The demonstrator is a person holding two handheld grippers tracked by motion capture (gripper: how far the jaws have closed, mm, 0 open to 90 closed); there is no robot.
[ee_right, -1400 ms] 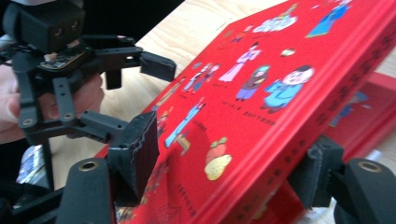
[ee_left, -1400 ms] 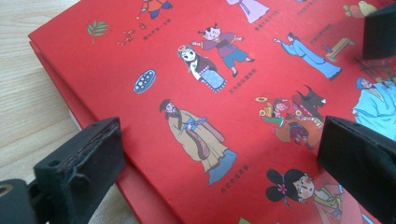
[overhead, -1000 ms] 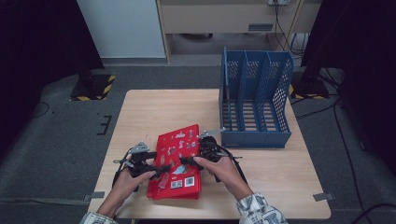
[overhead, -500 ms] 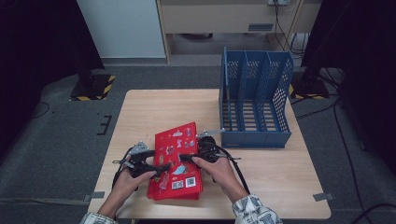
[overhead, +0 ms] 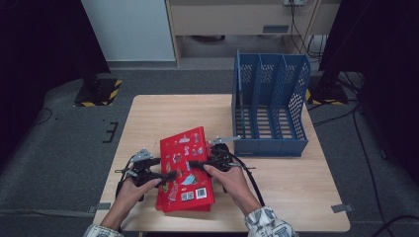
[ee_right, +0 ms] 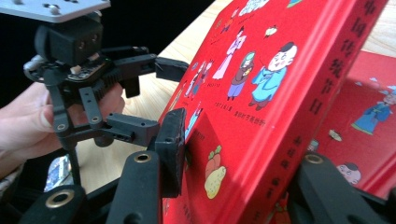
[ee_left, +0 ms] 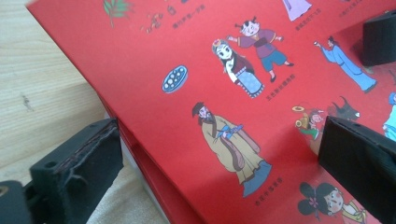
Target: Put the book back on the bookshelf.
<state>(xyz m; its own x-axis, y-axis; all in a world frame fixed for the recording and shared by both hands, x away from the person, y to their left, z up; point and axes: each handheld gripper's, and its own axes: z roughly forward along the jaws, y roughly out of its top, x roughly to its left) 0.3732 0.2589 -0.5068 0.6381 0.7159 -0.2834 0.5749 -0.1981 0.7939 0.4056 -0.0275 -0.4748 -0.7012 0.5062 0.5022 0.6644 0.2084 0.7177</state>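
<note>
A stack of red picture books lies at the table's front middle. The top red book (overhead: 183, 148) (ee_right: 261, 93) is tilted up off the lower red book (ee_right: 369, 116). My right gripper (overhead: 195, 162) (ee_right: 243, 177) has just been closing across the top book's spine edge, and its pad (ee_right: 173, 149) presses on the cover. My left gripper (overhead: 165, 169) (ee_left: 219, 163) (ee_right: 156, 98) stands open at the book's opposite edge, one jaw over the cover and one beside the stack, with neither pad pressing.
A blue three-slot file rack (overhead: 269, 98) stands upright at the back right of the wooden table (overhead: 158, 113). Bare tabletop lies behind and to the left of the books. Cables trail from both grippers toward the front edge.
The right gripper's jaws have drawn in onto the top book's edge. Both hands and the books have stayed almost where they were.
</note>
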